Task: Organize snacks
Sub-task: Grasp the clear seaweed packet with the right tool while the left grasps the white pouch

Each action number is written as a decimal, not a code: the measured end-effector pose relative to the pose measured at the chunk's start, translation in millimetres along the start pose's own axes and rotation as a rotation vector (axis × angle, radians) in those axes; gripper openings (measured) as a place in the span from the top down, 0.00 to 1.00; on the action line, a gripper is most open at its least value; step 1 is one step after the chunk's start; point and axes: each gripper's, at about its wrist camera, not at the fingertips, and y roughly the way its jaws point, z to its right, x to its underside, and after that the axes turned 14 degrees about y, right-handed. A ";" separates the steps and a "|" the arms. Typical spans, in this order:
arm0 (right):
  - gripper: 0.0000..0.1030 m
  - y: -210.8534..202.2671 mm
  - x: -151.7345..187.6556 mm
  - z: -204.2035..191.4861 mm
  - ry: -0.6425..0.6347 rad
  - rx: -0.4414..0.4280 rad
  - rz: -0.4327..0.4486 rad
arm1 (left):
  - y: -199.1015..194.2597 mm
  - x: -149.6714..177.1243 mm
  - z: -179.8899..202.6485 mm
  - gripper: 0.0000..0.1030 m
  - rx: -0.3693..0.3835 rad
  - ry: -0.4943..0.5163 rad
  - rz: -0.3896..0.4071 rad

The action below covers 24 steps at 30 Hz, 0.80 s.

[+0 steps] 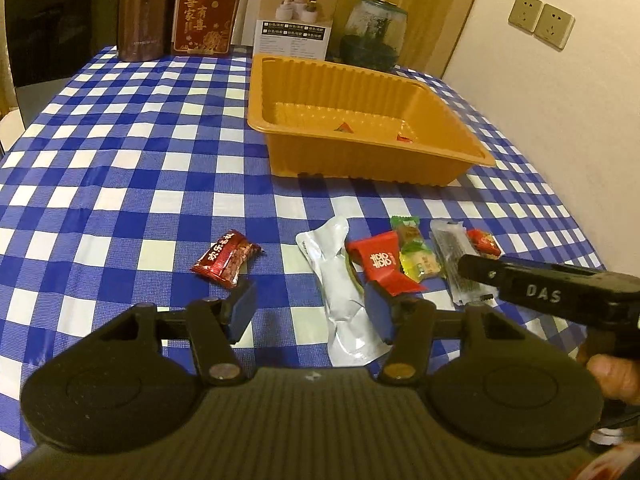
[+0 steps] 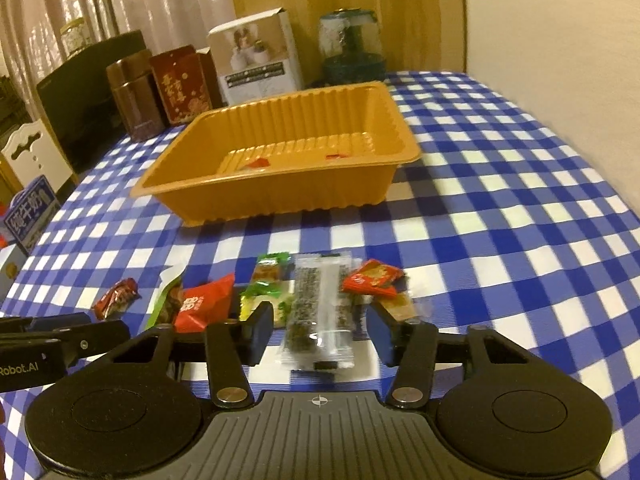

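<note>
Looking along my left tool (image 1: 310,312), its two blue pads stand wide apart and grasp nothing; between them lies a silver pouch (image 1: 340,292) flat on the checked counter (image 1: 120,168); a dark red candy (image 1: 226,258) lies apart to the left of it; to the right a red packet (image 1: 380,262) rests against the pouch, then a green and yellow sweet (image 1: 414,252), a clear seaweed bar (image 1: 460,264) and a small red wrapper (image 1: 482,240) side by side; beyond them stands an orange tray (image 1: 360,92) with two small red pieces on its floor; behind the tray a brown canister (image 1: 146,12), a red box (image 1: 206,14), a white carton (image 1: 298,16) and a glass jar (image 1: 374,34) line the far edge; my right tool comes in from the right edge over the seaweed bar, but from here I cannot tell how its fingers stand. Looking along my right tool (image 2: 320,332), its pads are spread and released, with the seaweed bar (image 2: 320,312) lying lengthwise between them on the counter (image 2: 500,200), touching neither that I can see; a small red wrapper (image 2: 372,278) sits just right of the bar, the green sweet (image 2: 268,284) and red packet (image 2: 204,300) to its left, the dark red candy (image 2: 116,298) farther left; the orange tray (image 2: 280,140) stands well beyond.
</note>
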 end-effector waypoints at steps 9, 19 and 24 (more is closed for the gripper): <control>0.56 16.0 1.2 -6.1 -0.018 0.040 -0.018 | 3.7 0.7 0.4 0.46 -0.009 0.016 -0.008; 0.61 20.8 6.5 -9.0 -0.056 0.065 -0.041 | 15.1 1.1 9.4 0.46 0.008 0.045 -0.026; 0.61 15.7 5.6 -7.8 -0.035 0.041 -0.056 | 20.7 -1.6 9.7 0.46 0.033 0.015 -0.010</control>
